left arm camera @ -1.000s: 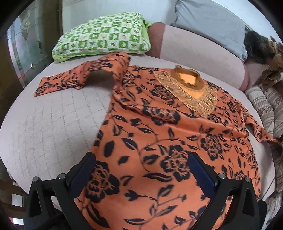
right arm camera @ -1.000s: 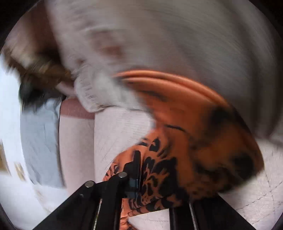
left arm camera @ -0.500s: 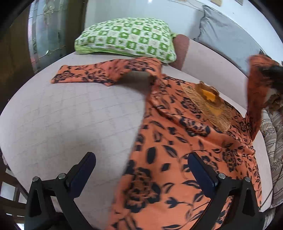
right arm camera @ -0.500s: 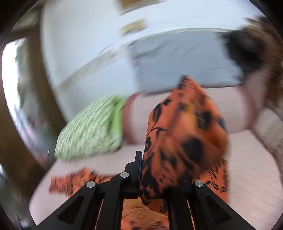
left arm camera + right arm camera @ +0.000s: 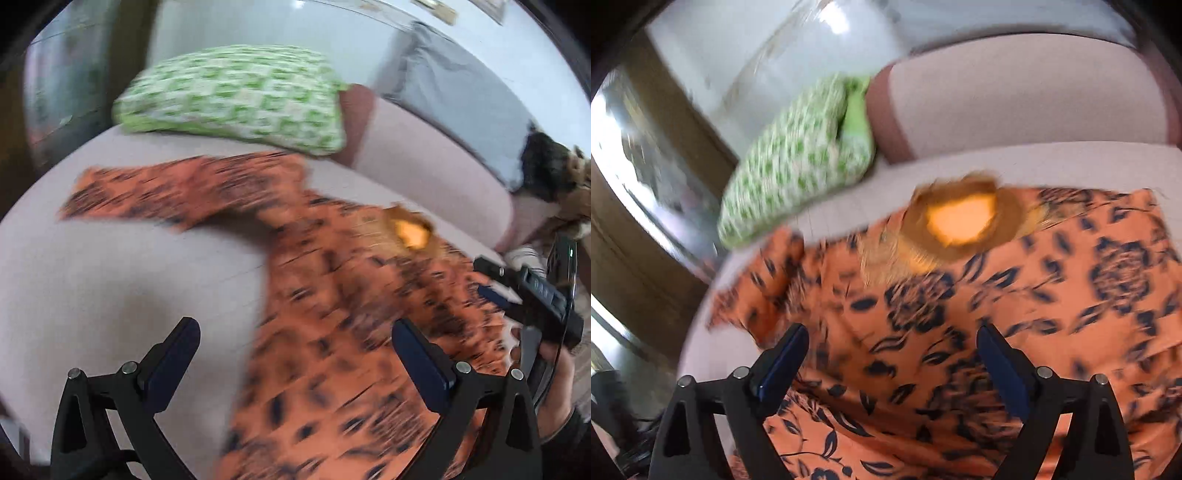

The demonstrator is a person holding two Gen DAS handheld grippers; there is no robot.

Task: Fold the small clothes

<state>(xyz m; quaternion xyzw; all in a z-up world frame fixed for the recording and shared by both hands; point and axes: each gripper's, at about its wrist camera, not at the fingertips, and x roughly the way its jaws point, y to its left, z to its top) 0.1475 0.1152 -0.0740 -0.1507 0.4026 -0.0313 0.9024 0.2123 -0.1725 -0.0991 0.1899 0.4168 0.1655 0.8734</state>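
Orange cloth printed with dark flowers, my small garment (image 5: 332, 332), lies spread on the pale quilted bed (image 5: 110, 277), its gold-trimmed neckline (image 5: 960, 221) toward twelve o'clock. I tilt both tools downward over it. My left gripper (image 5: 295, 354) hovers with its jaws spread wide; the garment's edge lies below the gap, the pads touching nothing. My right gripper (image 5: 892, 354) has just been opening, and its jaws now stand wide apart above the garment's chest with nothing pinched between them, so the cloth is released.

My left view alone shows one sleeve (image 5: 177, 192) stretched flat toward ten o'clock, a grey cushion (image 5: 461, 92) at one o'clock, and a dark furry heap (image 5: 546, 173) at two o'clock. It also catches my right gripper (image 5: 517, 295) from outside at three o'clock, with my right hand (image 5: 554, 376) wrapped around its handle. My right view alone shows the folded-in cloth at four o'clock and the neckline close up. Both views take in the green-and-white checked pillow (image 5: 798, 158) and the pink bolster (image 5: 1015, 92) at the bed's far edge. Everything is smeared with blur.
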